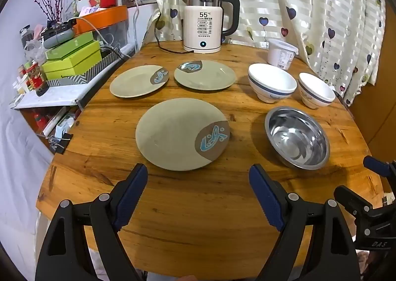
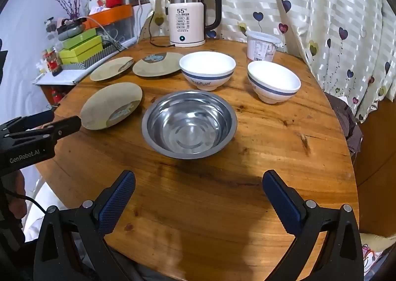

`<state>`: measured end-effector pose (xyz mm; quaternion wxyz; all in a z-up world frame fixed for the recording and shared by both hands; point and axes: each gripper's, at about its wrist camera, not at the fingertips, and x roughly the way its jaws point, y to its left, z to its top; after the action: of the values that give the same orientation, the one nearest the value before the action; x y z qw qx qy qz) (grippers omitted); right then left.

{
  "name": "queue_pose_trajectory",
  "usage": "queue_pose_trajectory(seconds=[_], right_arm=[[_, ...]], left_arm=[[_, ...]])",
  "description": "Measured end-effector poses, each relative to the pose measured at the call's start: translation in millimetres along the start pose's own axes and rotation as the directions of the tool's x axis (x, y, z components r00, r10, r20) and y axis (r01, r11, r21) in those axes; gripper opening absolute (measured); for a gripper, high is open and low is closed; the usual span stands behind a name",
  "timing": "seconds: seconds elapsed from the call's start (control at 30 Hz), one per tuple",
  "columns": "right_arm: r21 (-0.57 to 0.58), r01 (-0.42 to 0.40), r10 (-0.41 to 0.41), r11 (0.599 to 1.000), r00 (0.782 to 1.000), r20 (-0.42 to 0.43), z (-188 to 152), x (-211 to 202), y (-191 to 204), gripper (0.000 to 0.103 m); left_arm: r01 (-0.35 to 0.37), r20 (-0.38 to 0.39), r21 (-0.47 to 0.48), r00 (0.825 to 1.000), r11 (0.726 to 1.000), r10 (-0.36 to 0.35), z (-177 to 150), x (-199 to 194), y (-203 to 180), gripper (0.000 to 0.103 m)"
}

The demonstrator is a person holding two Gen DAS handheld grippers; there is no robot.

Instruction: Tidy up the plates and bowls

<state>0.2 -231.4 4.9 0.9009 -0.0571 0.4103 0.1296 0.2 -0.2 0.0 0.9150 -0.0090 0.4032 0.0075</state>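
left tongs [image 1: 198, 179]: spread wide, nothing between them, hanging over bare bench just short of the near plate.
right tongs [image 2: 199, 187]: spread wide too, empty, lined up with the steel bowl.
bench [image 1: 188, 219]: round wood top; the near edge sits close under both tongs, so anything dragged back could go off the edge.
near plate [image 1: 182, 136]: largest of the three, lying flat. Risk: thin rim flush on wood, tongs may skid over it or shove it instead of getting under.
steel bowl [image 2: 189, 124]: just right of the near plate, upright, empty. Risk: slick curved wall, a pinch on the rim may slip or tip it; likely loud if it drops.
two far plates [image 1: 138, 80] [image 1: 205, 74]: side by side behind the near plate, close together, cannot tell if the rims touch. Risk: stacking one off-centre leaves a rocking pile.
white bowls [image 2: 207, 69] [image 2: 273, 80]: two with blue bands, behind the steel bowl, apart. Risk: ceramic-looking, could chip if nested hard.
kettle [image 1: 209, 23]: at the back with a trailing cord; white tub [image 1: 282, 52] to its right. Risk: a long reach could clip either.
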Motion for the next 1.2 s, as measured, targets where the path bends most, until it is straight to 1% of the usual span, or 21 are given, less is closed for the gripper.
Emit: queue_pose_trajectory(seconds=[0.23, 0.3, 0.47, 0.53, 0.63, 0.87, 1.03, 1.2], right_arm=[[0.003, -0.002, 0.002, 1.000, 1.000, 0.002, 1.7, -1.2, 0.8, 0.103], [0.002, -0.001, 0.001, 1.000, 1.000, 0.004, 2.2, -2.0, 1.3, 0.103], [-0.002, -0.006, 0.006, 1.000, 1.000, 0.006, 4.0, -3.3, -0.3, 0.103], [-0.005, -0.007, 0.007, 1.000, 1.000, 0.005, 4.6, -2.9, 2.3, 0.103], [-0.008, -0.008, 0.008, 1.000, 1.000, 0.002, 4.2, -1.2, 6.0, 0.103], [-0.007, -0.006, 0.006, 1.000, 1.000, 0.001, 4.1, 0.0, 7.6, 0.103], [-0.007, -0.010, 0.010, 1.000, 1.000, 0.001, 5.3, 1.6, 5.4, 0.103], [-0.009, -0.014, 0.014, 1.000, 1.000, -0.001, 7.2, 1.1, 8.2, 0.103]], left_arm=[[-0.011, 0.011, -0.006, 1.000, 1.000, 0.011, 0.5, -1.4, -1.7, 0.084], [-0.003, 0.004, 0.005, 1.000, 1.000, 0.003, 0.2, 1.8, -5.8, 0.084], [0.017, -0.003, -0.002, 1.000, 1.000, -0.017, -4.6, 4.0, -3.1, 0.084], [0.010, -0.004, -0.002, 1.000, 1.000, -0.010, -5.4, 5.2, -3.7, 0.084], [0.023, -0.012, -0.015, 1.000, 1.000, -0.024, -2.1, -0.1, 3.8, 0.084], [0.011, -0.025, -0.014, 1.000, 1.000, -0.011, -1.9, 2.1, 5.7, 0.084], [-0.003, -0.022, 0.006, 1.000, 1.000, 0.003, -1.5, 2.1, 2.3, 0.084], [0.008, -0.026, 0.010, 1.000, 1.000, -0.008, -1.8, 3.3, 1.0, 0.084]])
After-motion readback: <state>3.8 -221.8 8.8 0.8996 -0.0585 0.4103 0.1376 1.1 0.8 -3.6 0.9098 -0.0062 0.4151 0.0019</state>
